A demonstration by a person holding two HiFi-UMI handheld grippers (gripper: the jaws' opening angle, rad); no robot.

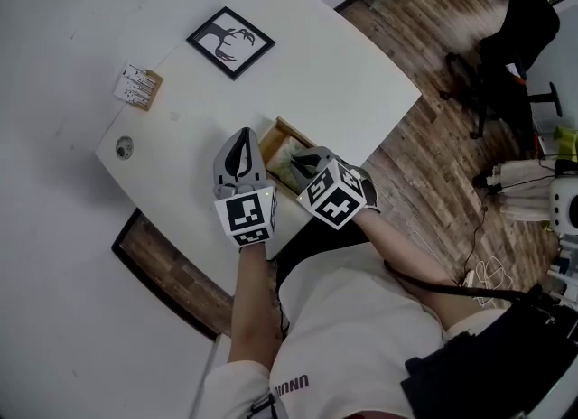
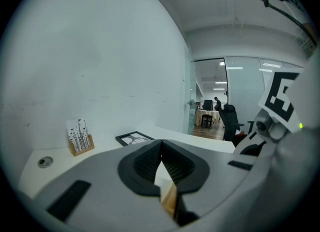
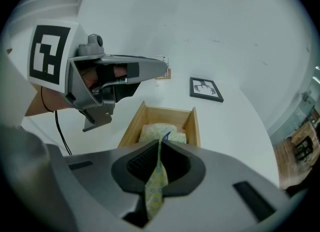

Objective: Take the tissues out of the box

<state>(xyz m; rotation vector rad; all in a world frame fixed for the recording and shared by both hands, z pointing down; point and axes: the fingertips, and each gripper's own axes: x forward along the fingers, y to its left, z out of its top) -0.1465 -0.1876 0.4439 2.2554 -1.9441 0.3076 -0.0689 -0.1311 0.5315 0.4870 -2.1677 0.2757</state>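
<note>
While one wooden box (image 3: pixel 193 126) lies open, right gripper (image 3: pixel 159 147) jaws pinching one tissue (image 3: pixel 155 186) — left gripper (image 2: pixel 161 148) jaws pressed together, empty.

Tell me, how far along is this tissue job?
Barely started. No tissue lies outside the wooden box yet. In hand: the right gripper pinches a patterned tissue. Left: pull it clear, then the rest of the pile inside. The left gripper is shut and empty.
</note>
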